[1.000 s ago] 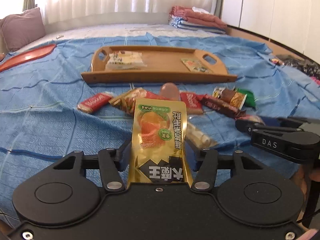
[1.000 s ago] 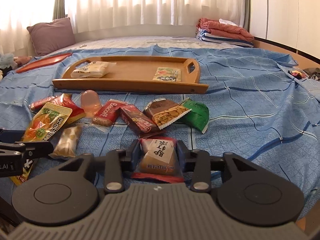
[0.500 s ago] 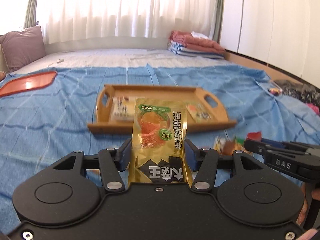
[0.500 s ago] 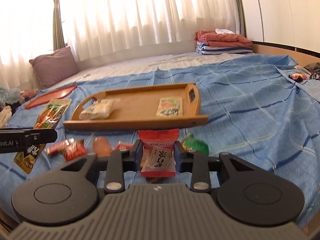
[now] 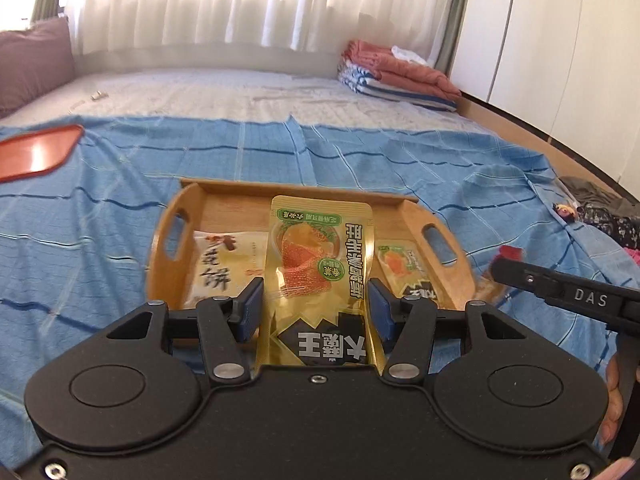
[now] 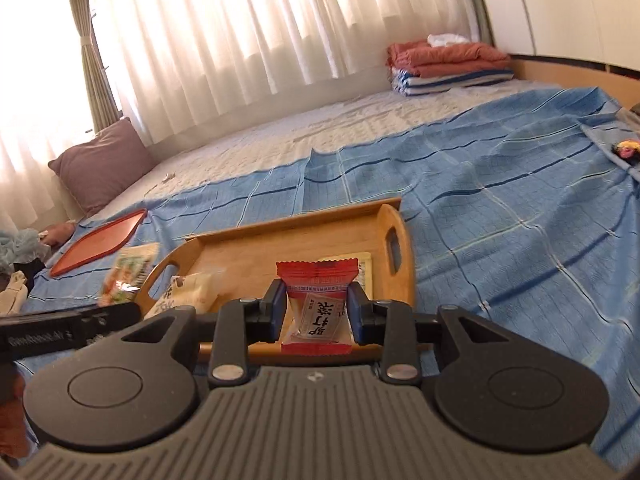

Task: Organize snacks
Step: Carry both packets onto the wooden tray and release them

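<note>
Left gripper [image 5: 316, 304] pinches glossy gold pouch [image 5: 320, 280]; right gripper [image 6: 317, 312] pinches crinkly red-edged packet [image 6: 317, 304]. Both packs hide part of the wooden tray [image 5: 448, 256].

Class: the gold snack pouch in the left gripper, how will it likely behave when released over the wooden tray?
The gold snack pouch looks thin and flat, so probably light. Its glossy foil may slide from the left gripper. It should land flat on the wooden tray, not roll.

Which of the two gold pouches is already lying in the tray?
The smaller gold pouch at the tray's right end; the bigger one is held in the left claw.
</note>
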Demonstrator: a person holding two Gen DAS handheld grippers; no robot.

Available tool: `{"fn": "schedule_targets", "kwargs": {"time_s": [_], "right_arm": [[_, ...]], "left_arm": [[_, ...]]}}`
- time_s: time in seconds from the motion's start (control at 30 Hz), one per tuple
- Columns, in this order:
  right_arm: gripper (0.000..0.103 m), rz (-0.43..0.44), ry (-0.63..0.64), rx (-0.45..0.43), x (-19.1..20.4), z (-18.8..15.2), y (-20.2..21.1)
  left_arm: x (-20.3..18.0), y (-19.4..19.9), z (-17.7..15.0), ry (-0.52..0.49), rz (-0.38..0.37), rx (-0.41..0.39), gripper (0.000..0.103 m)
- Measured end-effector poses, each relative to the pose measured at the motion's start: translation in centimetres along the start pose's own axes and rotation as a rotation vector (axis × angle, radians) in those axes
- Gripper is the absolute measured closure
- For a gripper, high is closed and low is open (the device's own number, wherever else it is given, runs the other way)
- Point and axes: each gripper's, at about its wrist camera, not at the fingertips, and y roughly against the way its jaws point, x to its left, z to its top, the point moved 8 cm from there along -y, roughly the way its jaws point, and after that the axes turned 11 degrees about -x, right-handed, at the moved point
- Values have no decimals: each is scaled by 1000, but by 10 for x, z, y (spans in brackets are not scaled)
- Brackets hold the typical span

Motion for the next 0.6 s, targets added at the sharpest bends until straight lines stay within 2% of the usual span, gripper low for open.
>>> {"fn": "schedule_targets", "kwargs": {"time_s": [0.17, 0.37, 0.6], "right_arm": [[67, 50, -32, 87, 8, 4, -45], [67, 68, -33, 169, 15, -13, -81], [67, 81, 22, 239, 28, -32, -102]], "left_arm": [[0, -59, -2, 80, 4, 85, 51], [13, -107, -22, 68, 95, 153, 51], [19, -117, -23, 7, 117, 129, 51]]}}
